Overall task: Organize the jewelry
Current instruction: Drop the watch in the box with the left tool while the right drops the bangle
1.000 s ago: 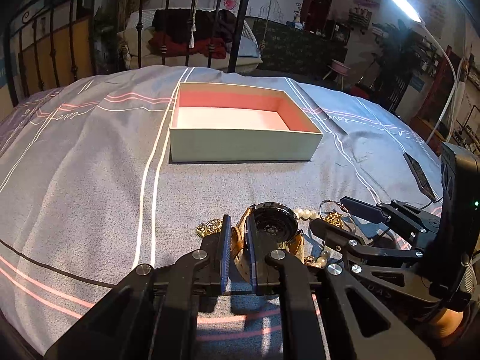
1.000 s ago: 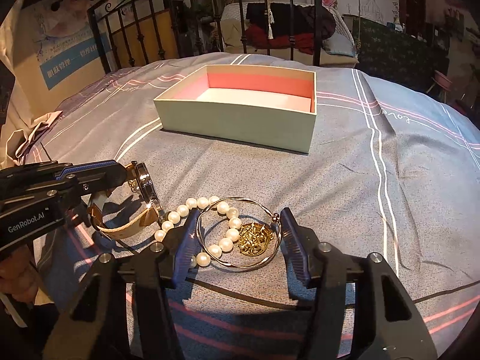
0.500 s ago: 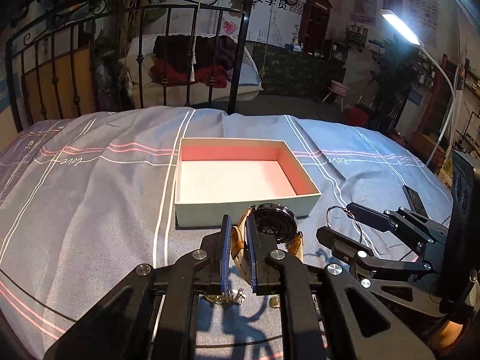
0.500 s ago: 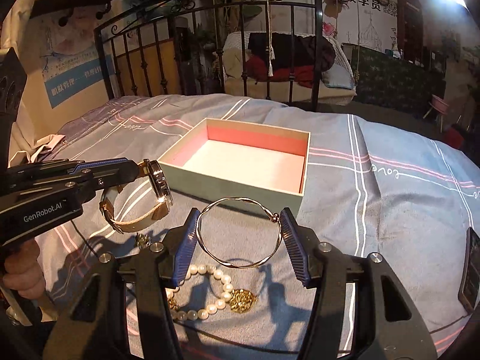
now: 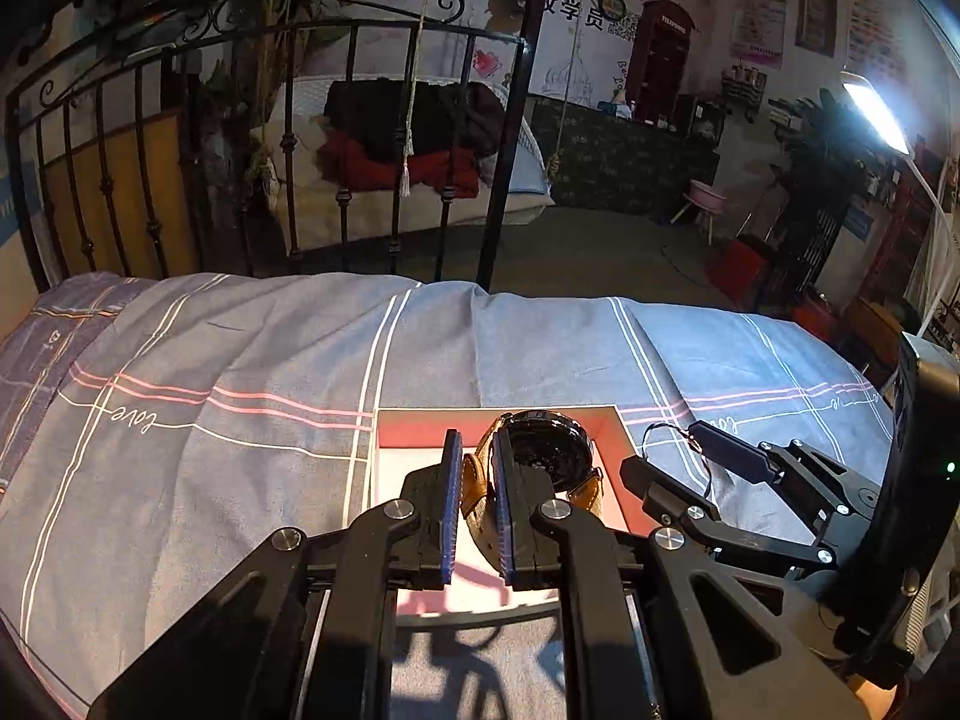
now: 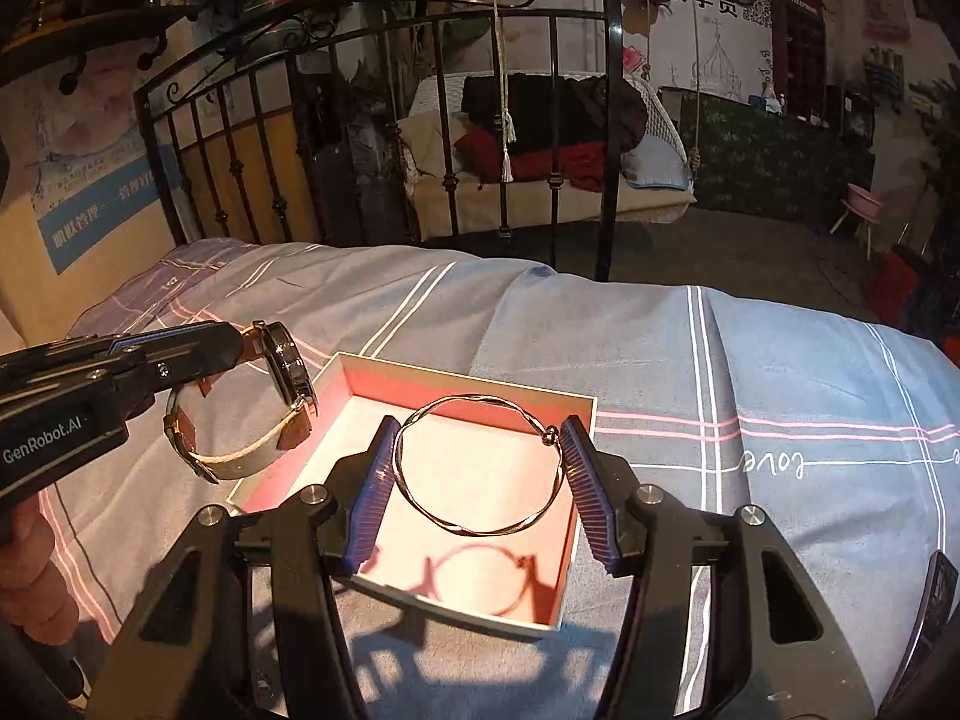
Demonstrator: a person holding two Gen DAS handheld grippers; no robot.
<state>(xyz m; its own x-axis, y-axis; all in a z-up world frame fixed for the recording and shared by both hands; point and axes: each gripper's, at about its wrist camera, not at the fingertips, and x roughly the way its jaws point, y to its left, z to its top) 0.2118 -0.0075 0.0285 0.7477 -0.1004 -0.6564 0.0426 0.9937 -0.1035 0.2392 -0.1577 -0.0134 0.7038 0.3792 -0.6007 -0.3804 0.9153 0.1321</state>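
Behind the iron bed rail (image 6: 372, 138) hangs a swing seat piled with dark and red cloth; the striped bedspread (image 6: 750, 372) reads "love" twice. At far left, the left gripper (image 6: 240, 348), marked "GenRobot.AI", has its fingers pinching the strap of one watch (image 6: 288, 360), held above the left wall of one open box (image 6: 576, 504). Between the right gripper's (image 6: 480, 480) blue fingers (image 6: 375, 492), one thin bangle (image 6: 480, 462) is clamped over the box's pink floor.

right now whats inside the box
Nothing lies on the visible pink floor of the box, only the bangle's shadow. The right gripper hides parts of the floor.
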